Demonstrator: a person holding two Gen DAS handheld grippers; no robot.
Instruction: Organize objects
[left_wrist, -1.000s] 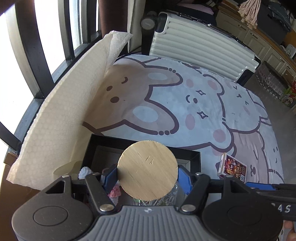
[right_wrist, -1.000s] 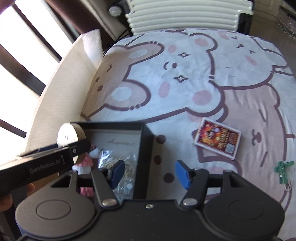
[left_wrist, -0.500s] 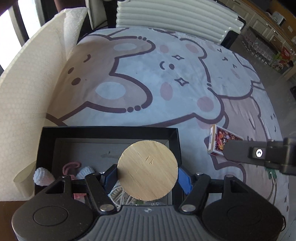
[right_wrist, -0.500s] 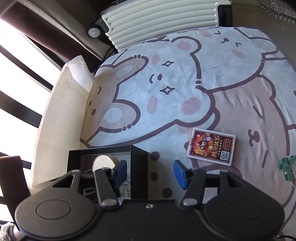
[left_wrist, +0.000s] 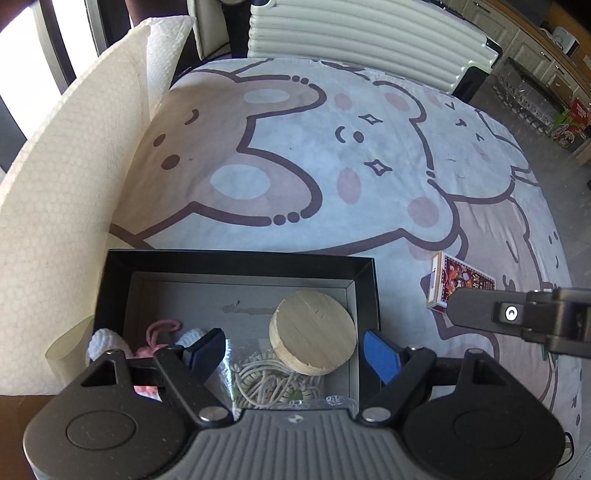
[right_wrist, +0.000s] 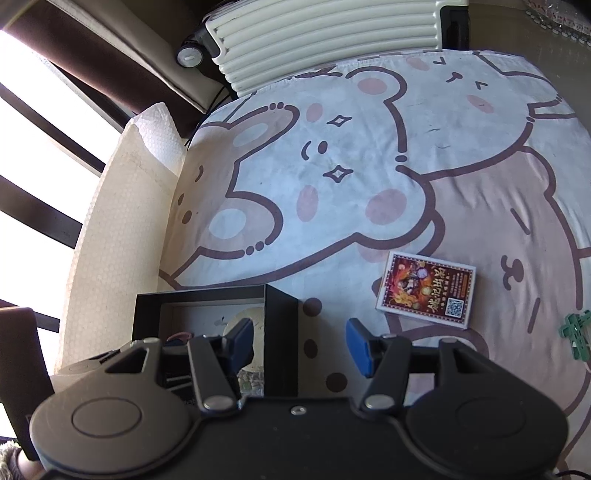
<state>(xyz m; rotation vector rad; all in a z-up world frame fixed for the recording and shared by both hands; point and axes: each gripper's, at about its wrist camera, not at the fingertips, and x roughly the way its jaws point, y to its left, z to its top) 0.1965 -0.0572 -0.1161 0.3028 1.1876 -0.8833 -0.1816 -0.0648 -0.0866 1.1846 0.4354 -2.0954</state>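
Fingers of the left gripper (left_wrist: 295, 350) hang over the near end of the black box (left_wrist: 236, 258), and its jaws are opening with nothing pressed between the blue pads; the wooden disc (left_wrist: 313, 332) lies free below them, inside the box toward its right wall, tipped up on a clear bag of pale cord (left_wrist: 266, 380). A pink-and-white knitted piece (left_wrist: 155, 338) fills the box's near left corner (so the disc, I'd judge, went where room was left). The right gripper (right_wrist: 299, 345) hovers just right of the box, its jaws standing apart and empty, its left finger over the box's right wall, its right finger over the bear-print sheet (right_wrist: 332, 166). It looks parked for the next pickup: the card box (right_wrist: 424, 291) lies flat on the sheet a little beyond it to the right, and a green clip (right_wrist: 576, 332) sits at the right edge. Farther off, white foam wrap (left_wrist: 74, 177) stands along the left side, and a ribbed cream suitcase (left_wrist: 362, 40) lies beyond the far end.
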